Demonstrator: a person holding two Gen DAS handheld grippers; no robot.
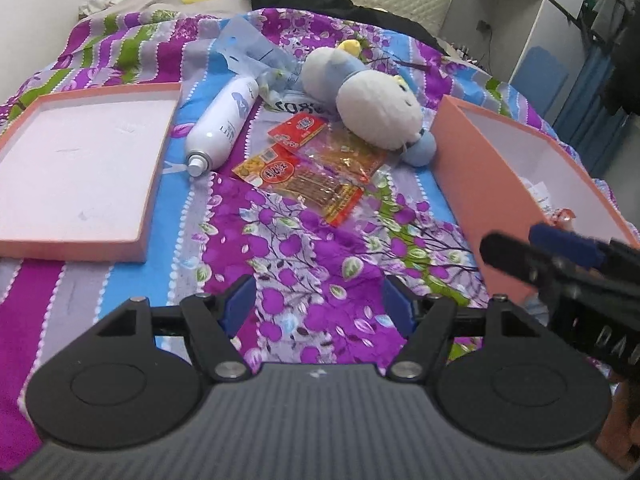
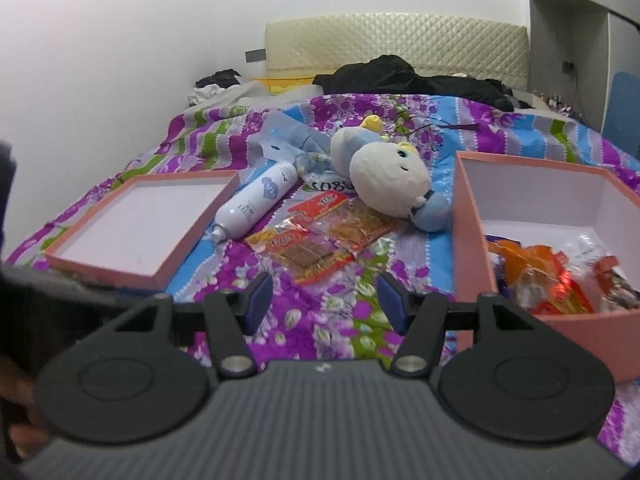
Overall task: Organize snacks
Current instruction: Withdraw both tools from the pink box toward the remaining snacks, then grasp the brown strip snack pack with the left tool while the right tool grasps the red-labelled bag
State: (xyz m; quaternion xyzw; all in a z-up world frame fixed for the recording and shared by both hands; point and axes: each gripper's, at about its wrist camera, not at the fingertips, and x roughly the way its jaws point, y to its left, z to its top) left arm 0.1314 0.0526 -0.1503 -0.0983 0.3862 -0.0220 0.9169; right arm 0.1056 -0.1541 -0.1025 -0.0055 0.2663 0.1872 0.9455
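Two red and orange snack packets (image 1: 308, 168) (image 2: 320, 236) lie overlapping on the purple flowered bedspread, ahead of both grippers. A pink box (image 1: 480, 172) (image 2: 472, 240) stands to their right, and the right wrist view shows several snack packets (image 2: 560, 276) inside it. My left gripper (image 1: 320, 304) hovers open over bare bedspread, short of the packets. My right gripper (image 2: 322, 300) is open too, with nothing between its fingers, just left of the box. In the left wrist view the right gripper (image 1: 532, 248) reaches in from the right, beside the box.
The pink box lid (image 1: 80, 168) (image 2: 144, 224) lies upturned at the left. A white spray bottle (image 1: 220, 128) (image 2: 256, 204) and a white and blue plush toy (image 1: 376, 100) (image 2: 388, 180) lie just behind the packets, with a blue plastic bag (image 1: 248, 48). Dark clothes (image 2: 400, 76) sit by the headboard.
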